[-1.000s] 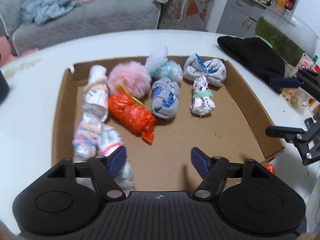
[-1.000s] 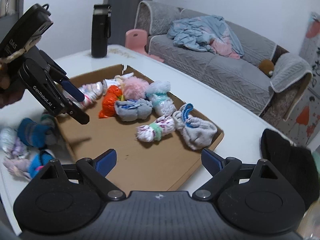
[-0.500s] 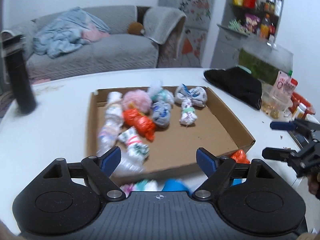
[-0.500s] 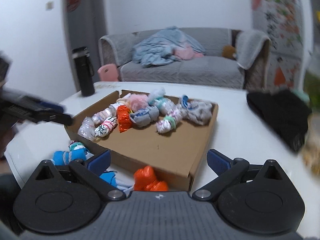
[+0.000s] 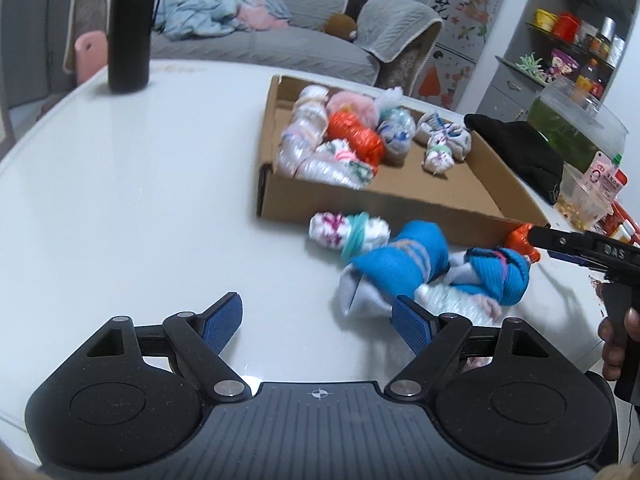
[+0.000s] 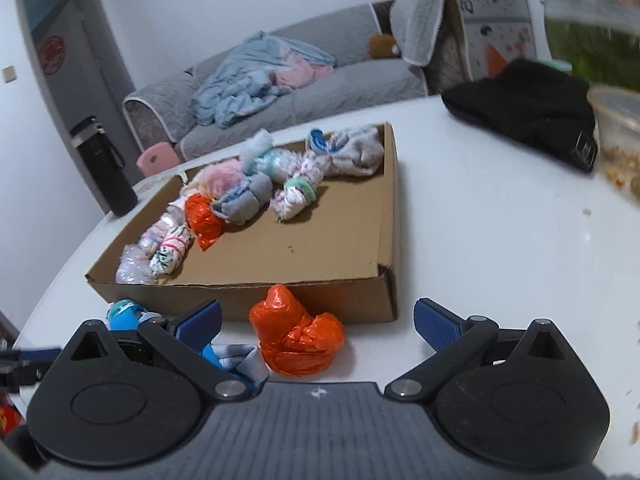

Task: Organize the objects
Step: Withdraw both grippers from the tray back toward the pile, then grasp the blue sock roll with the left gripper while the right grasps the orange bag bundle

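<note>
A shallow cardboard box (image 5: 400, 200) (image 6: 320, 300) on the white table holds several rolled sock and bag bundles. Outside its near wall lie a white bundle with a teal band (image 5: 348, 232), blue sock bundles (image 5: 404, 264) and an orange bag bundle (image 6: 296, 336). My left gripper (image 5: 320, 320) is open and empty over the table, left of the blue bundles. My right gripper (image 6: 316, 320) is open, with the orange bundle between its fingers, not gripped. The right gripper also shows at the right edge of the left wrist view (image 5: 592, 248).
A black bottle (image 5: 130, 24) stands at the table's far left. A black cloth (image 6: 524, 112) lies right of the box, with a plastic food container (image 6: 620, 148) and a glass tank (image 5: 576, 128) beyond. A grey sofa (image 5: 260, 32) is behind the table.
Both grippers have pulled back from over the box to the table in front of it. The right one now frames the orange bundle, and the left one has swung left.
</note>
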`<state>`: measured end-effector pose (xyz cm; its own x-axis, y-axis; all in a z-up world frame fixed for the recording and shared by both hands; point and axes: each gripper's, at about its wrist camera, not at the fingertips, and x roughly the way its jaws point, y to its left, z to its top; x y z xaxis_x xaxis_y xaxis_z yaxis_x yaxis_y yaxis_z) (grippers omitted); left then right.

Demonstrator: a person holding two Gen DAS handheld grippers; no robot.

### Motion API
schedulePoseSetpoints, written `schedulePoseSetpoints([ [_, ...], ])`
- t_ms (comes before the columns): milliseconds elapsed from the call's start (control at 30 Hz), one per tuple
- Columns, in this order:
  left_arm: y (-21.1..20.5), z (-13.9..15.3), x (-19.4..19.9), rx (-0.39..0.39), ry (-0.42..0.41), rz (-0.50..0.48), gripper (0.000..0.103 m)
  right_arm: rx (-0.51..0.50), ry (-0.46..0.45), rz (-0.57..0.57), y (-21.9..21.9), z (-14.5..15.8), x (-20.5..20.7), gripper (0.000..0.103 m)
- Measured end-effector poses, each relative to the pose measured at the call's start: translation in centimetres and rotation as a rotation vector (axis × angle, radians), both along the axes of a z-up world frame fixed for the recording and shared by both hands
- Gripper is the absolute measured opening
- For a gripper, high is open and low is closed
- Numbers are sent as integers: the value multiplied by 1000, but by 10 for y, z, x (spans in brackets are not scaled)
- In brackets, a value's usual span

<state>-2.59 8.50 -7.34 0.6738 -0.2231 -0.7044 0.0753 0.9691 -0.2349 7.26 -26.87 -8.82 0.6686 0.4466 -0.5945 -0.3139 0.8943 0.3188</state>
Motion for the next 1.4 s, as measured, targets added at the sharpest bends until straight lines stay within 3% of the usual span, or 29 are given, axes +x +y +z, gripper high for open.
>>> schedulePoseSetpoints([
  [200, 1, 0, 6, -11, 6, 5, 86, 6, 37, -38, 7, -12, 5, 89],
  [333, -4, 2, 17, -32, 12, -3, 87, -19, 25, -64, -4, -10, 0, 51],
  [367, -7, 3, 20, -43, 16, -5, 87, -41, 14, -65, -7, -10, -2, 46],
  [800, -44, -3, 40, -75, 53, -82, 86, -116, -71, 8, -23, -15, -19, 45],
  [1067, -45, -9, 51, -171, 77, -85, 76, -128, -98, 22, -23, -16, -21, 46],
  [1200, -38, -11, 54, -226, 89, -83, 60, -132, -100, 23, -22, -16, -20, 46],
  [1400, -34, -11, 50, -236, 78, -67, 59, -135, -104, 21, -22, -16, -20, 46],
])
